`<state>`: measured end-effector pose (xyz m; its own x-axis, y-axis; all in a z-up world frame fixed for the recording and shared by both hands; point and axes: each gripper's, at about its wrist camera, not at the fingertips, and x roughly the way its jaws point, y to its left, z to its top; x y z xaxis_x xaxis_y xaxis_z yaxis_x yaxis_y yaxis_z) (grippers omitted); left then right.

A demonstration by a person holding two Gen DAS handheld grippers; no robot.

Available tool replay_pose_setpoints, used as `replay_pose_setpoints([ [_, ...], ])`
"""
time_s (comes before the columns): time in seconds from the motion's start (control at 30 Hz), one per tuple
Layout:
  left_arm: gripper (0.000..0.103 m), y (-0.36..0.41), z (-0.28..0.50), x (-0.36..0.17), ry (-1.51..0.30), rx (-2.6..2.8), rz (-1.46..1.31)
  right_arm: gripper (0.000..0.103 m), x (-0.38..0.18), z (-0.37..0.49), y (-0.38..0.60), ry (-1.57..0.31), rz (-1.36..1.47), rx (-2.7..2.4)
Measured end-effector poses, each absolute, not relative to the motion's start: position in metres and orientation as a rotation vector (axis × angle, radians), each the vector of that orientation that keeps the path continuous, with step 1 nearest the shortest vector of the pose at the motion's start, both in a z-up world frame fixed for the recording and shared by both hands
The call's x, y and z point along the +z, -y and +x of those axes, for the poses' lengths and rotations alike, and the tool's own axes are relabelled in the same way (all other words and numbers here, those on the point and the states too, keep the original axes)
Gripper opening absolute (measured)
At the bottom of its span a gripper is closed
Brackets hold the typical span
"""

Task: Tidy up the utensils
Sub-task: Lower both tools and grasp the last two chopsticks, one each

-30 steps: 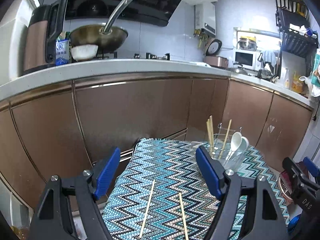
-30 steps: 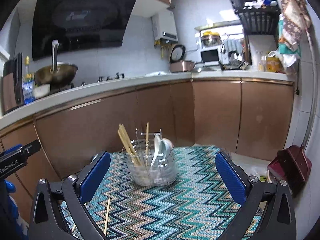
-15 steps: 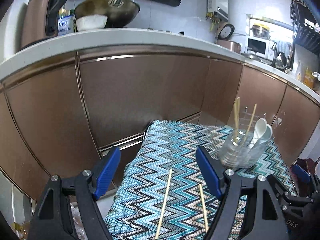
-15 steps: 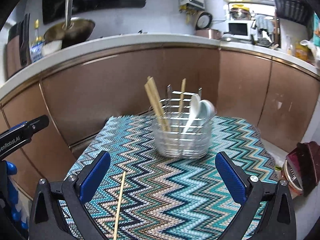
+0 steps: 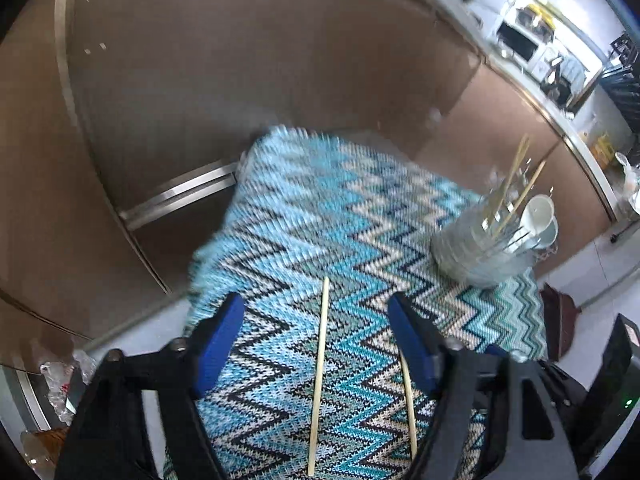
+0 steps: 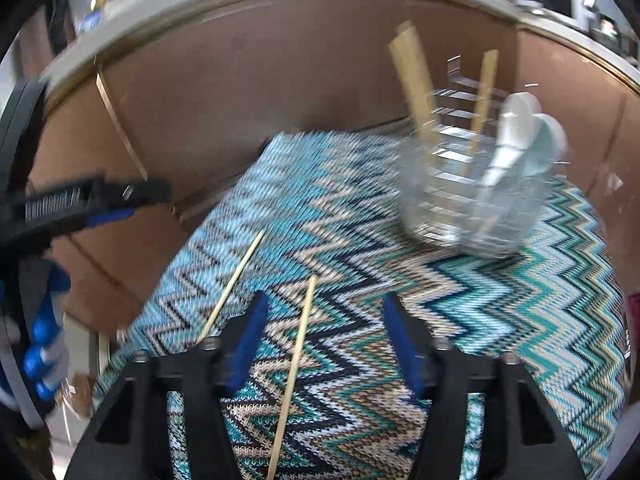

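Two loose wooden chopsticks lie on the zigzag cloth. In the left wrist view one chopstick [image 5: 318, 368] lies between the open jaws of my left gripper [image 5: 316, 344], the other chopstick [image 5: 409, 400] lies by its right finger. In the right wrist view one chopstick [image 6: 292, 372] lies between the open jaws of my right gripper [image 6: 322, 336], the other chopstick [image 6: 232, 286] lies to its left. A wire utensil holder [image 5: 480, 248] with chopsticks and white spoons stands at the far right; it also shows in the right wrist view [image 6: 472, 200]. Both grippers are empty.
The zigzag cloth [image 5: 320, 208] covers a small table in front of brown kitchen cabinets [image 5: 240, 60]. The left gripper [image 6: 80, 200] shows at the left edge of the right wrist view. A countertop [image 6: 240, 8] runs above the cabinets.
Both grippers have tilted down and moved closer to the cloth, each now over a loose chopstick. The right gripper's jaws have narrowed. The chopsticks and holder have not moved.
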<state>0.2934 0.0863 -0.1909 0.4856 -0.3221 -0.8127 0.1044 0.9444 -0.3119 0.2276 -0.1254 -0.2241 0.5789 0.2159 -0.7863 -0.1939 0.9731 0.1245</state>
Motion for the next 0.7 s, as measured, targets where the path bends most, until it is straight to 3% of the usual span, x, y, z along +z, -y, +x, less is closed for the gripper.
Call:
replay_pose_setpoints([
  [0.07, 0.053, -0.080, 0.304, -0.203, -1.100, -0.303, -0.238, 0.045, -0.237, 0.241, 0.121, -0.978, 0.043, 0.279],
  [0.33, 0.040, -0.052, 0.325, -0.239, -1.264, -0.364, -0.199, 0.023, -0.272, 0.283, 0.115, -1.161, 0.075, 0.344],
  [0.7, 0.017, -0.036, 0.339, -0.262, -1.363, -0.332, -0.144, 0.011, -0.290, 0.308, 0.111, -1.268, 0.064, 0.361],
])
